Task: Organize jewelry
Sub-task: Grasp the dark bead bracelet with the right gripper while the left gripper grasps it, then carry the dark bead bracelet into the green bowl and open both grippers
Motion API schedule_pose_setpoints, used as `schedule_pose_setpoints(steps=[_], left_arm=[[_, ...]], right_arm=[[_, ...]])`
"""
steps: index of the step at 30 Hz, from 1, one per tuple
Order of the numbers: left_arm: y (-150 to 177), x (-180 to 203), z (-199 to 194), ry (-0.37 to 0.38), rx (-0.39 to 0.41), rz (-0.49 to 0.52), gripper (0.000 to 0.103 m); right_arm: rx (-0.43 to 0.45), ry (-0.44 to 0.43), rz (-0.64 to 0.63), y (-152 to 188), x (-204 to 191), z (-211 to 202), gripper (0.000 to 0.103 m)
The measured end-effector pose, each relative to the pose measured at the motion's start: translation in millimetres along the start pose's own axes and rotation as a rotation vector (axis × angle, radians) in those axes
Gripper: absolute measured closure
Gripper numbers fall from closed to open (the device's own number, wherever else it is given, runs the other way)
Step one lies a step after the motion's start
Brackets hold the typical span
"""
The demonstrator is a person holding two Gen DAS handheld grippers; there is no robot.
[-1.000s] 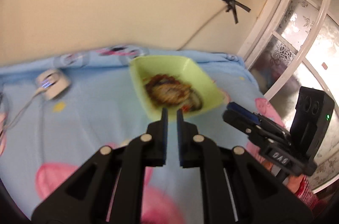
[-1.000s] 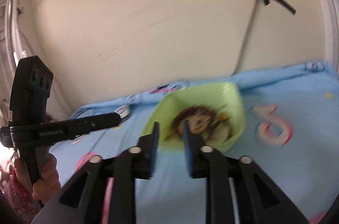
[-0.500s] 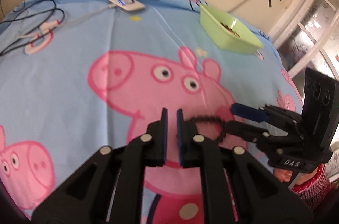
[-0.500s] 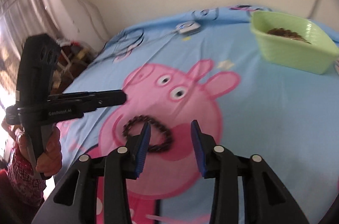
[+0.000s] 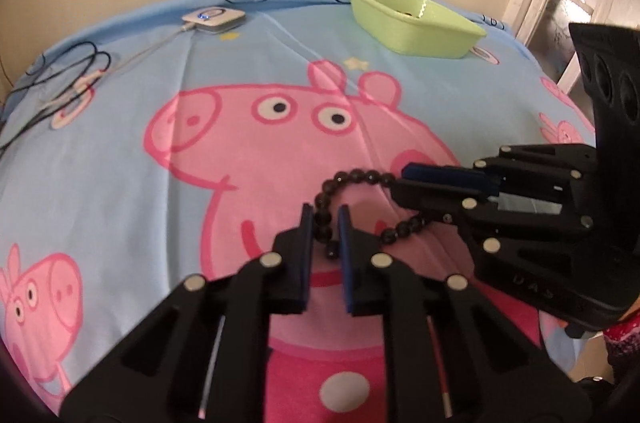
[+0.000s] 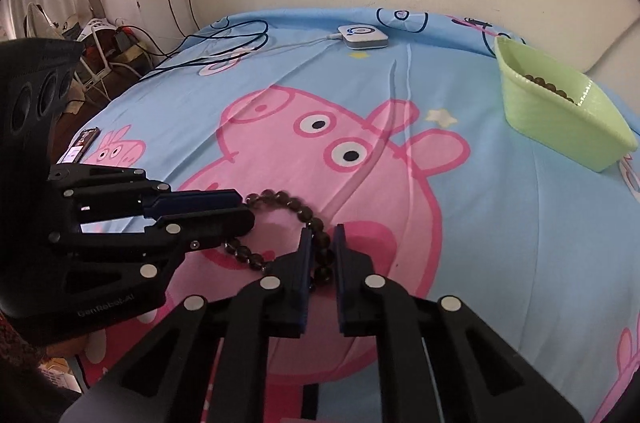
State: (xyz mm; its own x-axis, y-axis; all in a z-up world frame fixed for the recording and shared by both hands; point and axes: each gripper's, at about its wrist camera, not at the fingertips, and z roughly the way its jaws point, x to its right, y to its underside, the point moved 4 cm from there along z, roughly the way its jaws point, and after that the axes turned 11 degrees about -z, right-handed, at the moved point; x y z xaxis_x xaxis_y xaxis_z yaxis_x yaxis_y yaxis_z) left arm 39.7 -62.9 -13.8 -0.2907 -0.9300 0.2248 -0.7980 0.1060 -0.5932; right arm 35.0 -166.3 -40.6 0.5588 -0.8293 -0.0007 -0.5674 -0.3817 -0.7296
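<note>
Presently catalogued, one bed with a blue sheet printed with a large pink cartoon pig.

Item: dark beaded bracelet, a single loop lying on the sheet over the pig's mouth, low in the centre of both views.

Item: left hand-held gripper, jaws drawn in to a narrow gap, pads pressing the beads on the loop's side at 9 o'clock. In the right wrist view the same tool enters from 9 o'clock and meets the bracelet there.

Item: right hand-held gripper, jaws closed as far as the beads allow, clamped on the loop's side at 3 o'clock. In the left wrist view it enters from 3 o'clock.

Item: green bowl, well apart from the bracelet at 1 o'clock near the wall; brown beads show inside it in the right wrist view.

Item: small white device with a blue light, at 11 o'clock by the far edge, its cable running off at 9 o'clock.

Item: black cables, looped on the sheet at 10 o'clock.
</note>
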Motion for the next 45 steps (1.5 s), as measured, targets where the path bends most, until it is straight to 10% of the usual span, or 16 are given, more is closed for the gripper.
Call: schedule_pose_setpoints(steps=[19,34,45], left_arm=[[9,12,0,0.072,-0.012,-0.008,0.092],[10,14,0,0.083,-0.014,-0.011,0.093],[-7,11,-13,0.287,-0.023,-0.109,0.094]], right_arm=[[0.005,0.110,-0.020,20,-16,-19,0.103],[0.030,0.018,0.041,24,-9,-23,0.103],[0.171,-0.005,0.086,12,2,-61,0.103]])
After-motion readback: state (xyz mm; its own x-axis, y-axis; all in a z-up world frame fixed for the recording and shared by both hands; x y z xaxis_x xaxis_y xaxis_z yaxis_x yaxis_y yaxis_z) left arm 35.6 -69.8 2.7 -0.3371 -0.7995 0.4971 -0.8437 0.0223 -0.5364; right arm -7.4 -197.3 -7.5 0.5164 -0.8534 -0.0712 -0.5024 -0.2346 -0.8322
